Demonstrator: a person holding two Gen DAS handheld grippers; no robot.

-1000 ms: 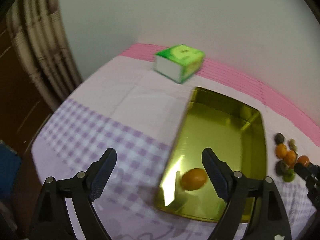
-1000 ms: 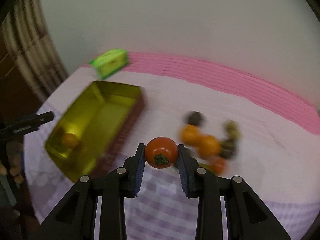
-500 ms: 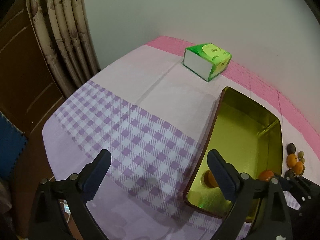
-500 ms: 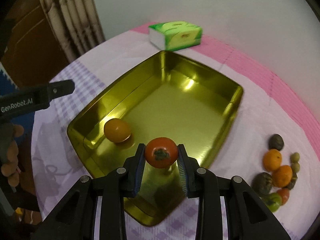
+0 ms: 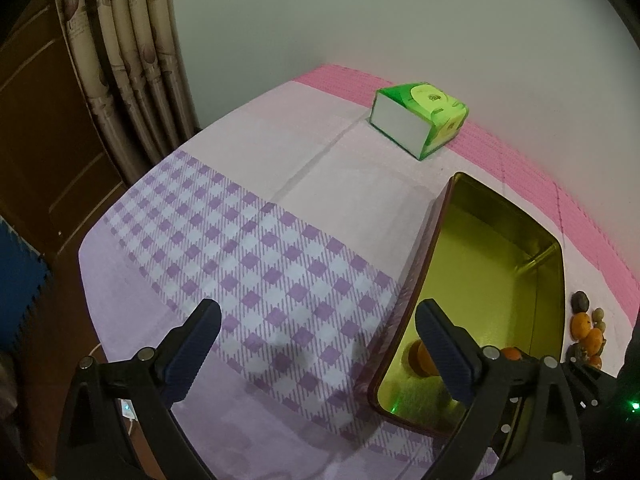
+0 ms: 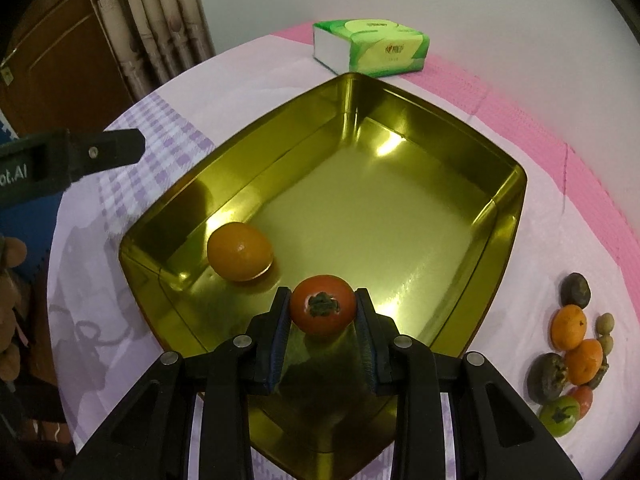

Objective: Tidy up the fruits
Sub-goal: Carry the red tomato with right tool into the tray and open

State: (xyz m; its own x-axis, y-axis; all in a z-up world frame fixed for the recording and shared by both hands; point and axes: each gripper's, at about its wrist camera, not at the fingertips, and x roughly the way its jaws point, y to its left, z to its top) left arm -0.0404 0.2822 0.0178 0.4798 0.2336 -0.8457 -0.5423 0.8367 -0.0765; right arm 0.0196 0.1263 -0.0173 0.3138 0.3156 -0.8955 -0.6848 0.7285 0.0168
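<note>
Covering the table is a lilac checked cloth (image 5: 280, 280), and the gold tin tray (image 6: 516, 208) sits on it as the collecting spot, 1 orange (image 6: 240, 252) already resting near its front left corner. Behind the tray lies a green tissue box (image 6: 372, 50), well apart and no obstacle. The left gripper (image 5: 316, 348) hangs with jaws spread and nothing between them, beside the tray's left wall, likely clear of the drop. The right gripper (image 6: 323, 312) is clenched on a red persimmon (image 6: 323, 310) over the tray's near end, probably ready to set down just beside the orange. Remaining fruits (image 6: 572, 352) wait clustered on the cloth at right.
</note>
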